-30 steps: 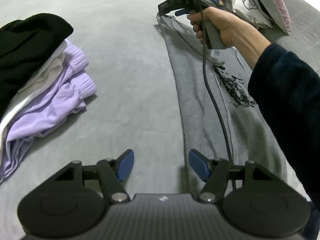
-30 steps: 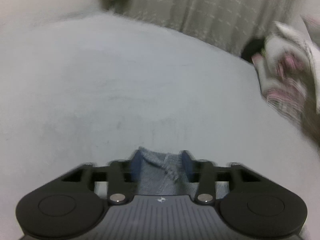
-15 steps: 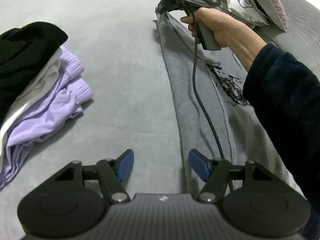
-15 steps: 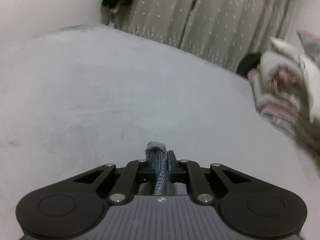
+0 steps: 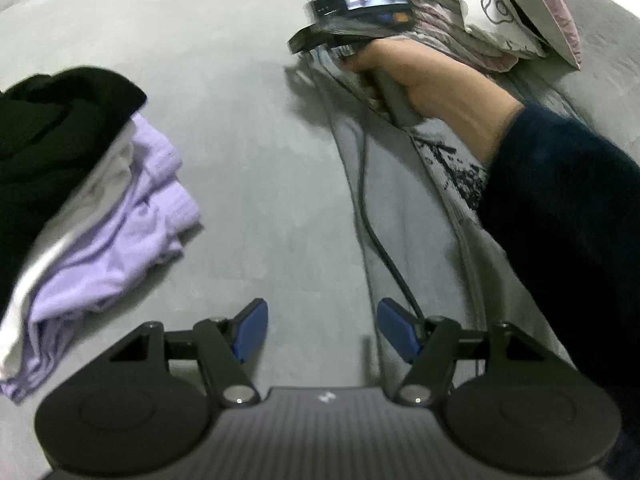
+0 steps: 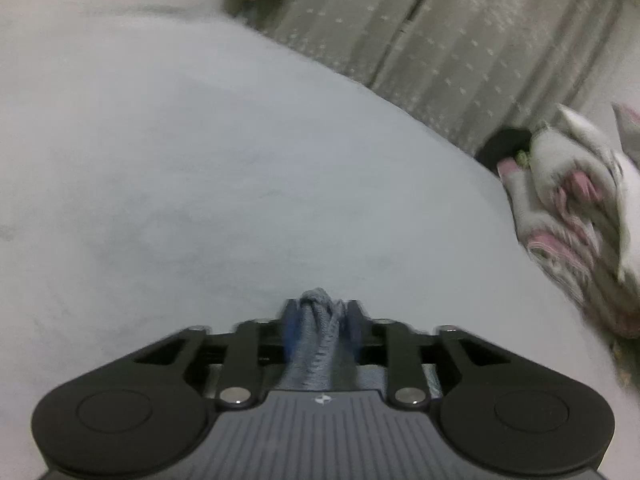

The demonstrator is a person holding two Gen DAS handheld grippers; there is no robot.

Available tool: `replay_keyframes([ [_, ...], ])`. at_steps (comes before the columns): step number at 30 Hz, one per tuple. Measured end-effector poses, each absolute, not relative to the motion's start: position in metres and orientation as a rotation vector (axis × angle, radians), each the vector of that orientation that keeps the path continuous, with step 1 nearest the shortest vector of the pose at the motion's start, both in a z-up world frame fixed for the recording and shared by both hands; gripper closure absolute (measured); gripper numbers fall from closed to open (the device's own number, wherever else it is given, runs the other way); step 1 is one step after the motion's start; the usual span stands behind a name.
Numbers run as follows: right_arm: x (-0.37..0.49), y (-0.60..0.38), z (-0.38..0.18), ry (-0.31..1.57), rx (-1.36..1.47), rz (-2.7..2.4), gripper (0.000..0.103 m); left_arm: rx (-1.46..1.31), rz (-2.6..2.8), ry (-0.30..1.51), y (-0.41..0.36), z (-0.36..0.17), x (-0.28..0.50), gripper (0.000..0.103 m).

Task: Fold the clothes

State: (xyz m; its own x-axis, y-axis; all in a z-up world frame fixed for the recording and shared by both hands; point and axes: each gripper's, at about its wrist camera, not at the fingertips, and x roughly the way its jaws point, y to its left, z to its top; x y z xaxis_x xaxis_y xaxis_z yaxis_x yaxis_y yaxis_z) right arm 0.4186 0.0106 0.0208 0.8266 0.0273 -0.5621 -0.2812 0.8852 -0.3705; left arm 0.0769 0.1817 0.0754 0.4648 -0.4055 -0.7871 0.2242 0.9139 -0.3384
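Grey bed (image 5: pixel 248 128) under my claws. On it: grey printed garment (image 5: pixel 404 216) laid long, pile of black, white, lilac clothes (image 5: pixel 92 200) left, patterned pillows (image 5: pixel 508 12) far right.

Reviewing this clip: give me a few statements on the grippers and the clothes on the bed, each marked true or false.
1. The right gripper is clamped on a bunched fold of the grey garment. True.
2. The left gripper grips the purple garment. False: it is open and holds nothing; the purple garment lies off to its left.
3. A black garment lies on top of the pile at the left. True.
4. The grey garment is plain. False: it bears a dark print.
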Motion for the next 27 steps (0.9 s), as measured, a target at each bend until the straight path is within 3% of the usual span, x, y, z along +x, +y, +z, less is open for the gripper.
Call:
replay_keyframes([
  [5,0.329,-0.048,0.079,0.569,-0.163,0.258,0.042,-0.21,-0.385,1.01,0.191,0.076,0.078,0.04],
  [12,0.144,-0.122,0.06,0.79,0.099,0.364,0.038,-0.207,-0.391,0.983,0.187,0.082,0.073,0.04],
  [15,0.076,-0.126,0.049,0.788,0.128,0.407,0.038,-0.213,-0.407,0.98,0.181,0.083,0.069,0.04],
  [18,0.033,-0.117,0.038,0.778,0.127,0.452,0.051,-0.215,-0.412,0.987,0.174,0.08,0.064,0.04],
  [20,0.02,-0.102,0.024,0.819,0.101,0.45,0.079,-0.207,-0.416,0.99,0.168,0.077,0.061,0.04],
  [23,0.012,-0.108,0.019,0.809,0.206,0.386,0.09,-0.157,-0.403,0.992,0.161,0.071,0.052,0.046],
  [27,0.004,-0.122,0.019,0.788,0.363,0.335,0.093,-0.06,-0.374,0.978,0.154,0.065,0.044,0.047],
])
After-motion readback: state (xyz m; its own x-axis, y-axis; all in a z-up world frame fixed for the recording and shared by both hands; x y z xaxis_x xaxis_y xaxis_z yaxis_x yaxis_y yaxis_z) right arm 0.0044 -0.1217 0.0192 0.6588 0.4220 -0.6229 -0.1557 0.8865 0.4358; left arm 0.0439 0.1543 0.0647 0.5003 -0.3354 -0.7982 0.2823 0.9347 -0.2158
